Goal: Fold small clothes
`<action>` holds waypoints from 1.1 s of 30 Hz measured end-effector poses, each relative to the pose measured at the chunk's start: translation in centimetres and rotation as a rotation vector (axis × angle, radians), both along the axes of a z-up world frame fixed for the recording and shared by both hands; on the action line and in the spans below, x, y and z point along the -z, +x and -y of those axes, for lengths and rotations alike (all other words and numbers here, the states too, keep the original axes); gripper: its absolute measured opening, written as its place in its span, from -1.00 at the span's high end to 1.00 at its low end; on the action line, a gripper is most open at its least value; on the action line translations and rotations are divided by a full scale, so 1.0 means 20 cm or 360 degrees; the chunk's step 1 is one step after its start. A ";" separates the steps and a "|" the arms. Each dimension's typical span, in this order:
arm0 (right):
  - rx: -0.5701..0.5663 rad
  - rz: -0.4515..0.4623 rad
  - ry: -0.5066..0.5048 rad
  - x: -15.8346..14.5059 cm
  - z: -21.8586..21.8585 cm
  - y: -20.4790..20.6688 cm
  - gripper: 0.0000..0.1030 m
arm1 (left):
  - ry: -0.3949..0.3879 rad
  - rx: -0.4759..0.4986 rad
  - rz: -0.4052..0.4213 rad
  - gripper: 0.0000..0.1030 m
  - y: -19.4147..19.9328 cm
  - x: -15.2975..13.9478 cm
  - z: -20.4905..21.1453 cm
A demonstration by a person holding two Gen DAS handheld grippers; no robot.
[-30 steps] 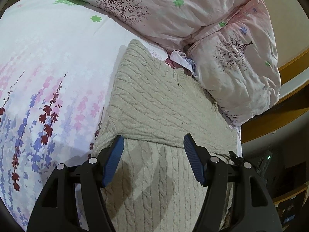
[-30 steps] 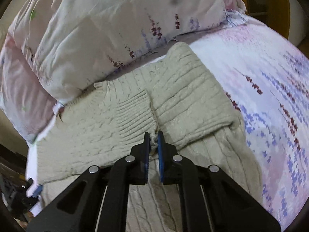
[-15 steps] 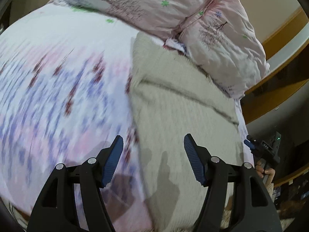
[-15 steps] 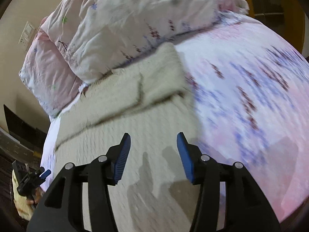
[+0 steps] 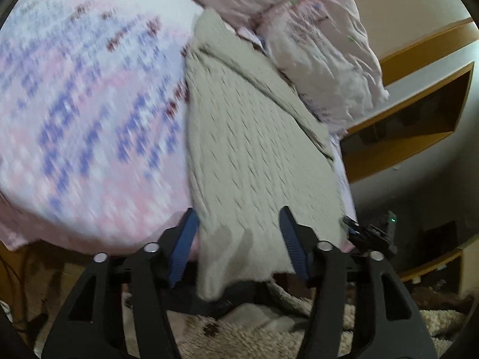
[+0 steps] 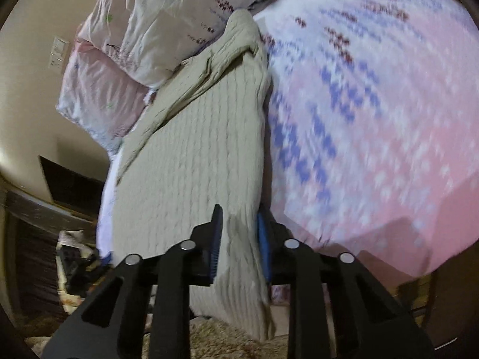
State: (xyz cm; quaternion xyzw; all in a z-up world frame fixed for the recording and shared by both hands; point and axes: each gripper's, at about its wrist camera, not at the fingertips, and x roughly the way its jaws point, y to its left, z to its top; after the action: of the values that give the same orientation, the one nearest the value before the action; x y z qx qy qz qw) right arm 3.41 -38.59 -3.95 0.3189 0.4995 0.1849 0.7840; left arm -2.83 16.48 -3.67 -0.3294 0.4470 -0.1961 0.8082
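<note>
A beige cable-knit sweater point(image 5: 254, 137) lies on the bed, its lower hem hanging over the near bed edge. It also shows in the right wrist view point(image 6: 194, 161). My left gripper point(image 5: 238, 243) is open, its blue pads either side of the hanging hem, not pressing it. My right gripper point(image 6: 239, 245) has its jaws closing on the hem's right corner, with cloth between the blue pads. The sleeves lie folded across the far part of the sweater.
The bed has a floral pink and purple sheet point(image 5: 89, 104). Pink pillows point(image 5: 323, 45) lie at the sweater's far end. A wooden shelf unit point(image 5: 419, 113) stands to the right. A shaggy rug point(image 5: 254, 338) covers the floor below.
Both grippers pulled back from the sweater's middle to the hem at the bed edge. My right gripper opened, then closed around the hem. The left stayed open.
</note>
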 end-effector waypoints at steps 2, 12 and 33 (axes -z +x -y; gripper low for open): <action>-0.0021 -0.0006 0.0032 0.01 -0.01 -0.02 0.65 | 0.0024 0.0008 0.0012 -0.07 -0.02 -0.01 0.02; -0.0206 0.0052 -0.0021 -0.04 -0.12 -0.10 0.74 | -0.0026 0.0126 -0.0072 0.46 -0.06 0.03 0.13; 0.0041 0.0985 -0.0773 -0.61 -0.32 0.09 0.87 | 0.0525 -0.0244 0.0372 0.88 0.38 -0.50 0.05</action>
State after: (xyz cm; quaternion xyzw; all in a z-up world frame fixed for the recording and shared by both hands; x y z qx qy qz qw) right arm 5.12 -32.26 8.26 0.0596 0.2647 0.1388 0.9524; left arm 4.71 15.41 6.24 -0.2008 0.3499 -0.0953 0.9101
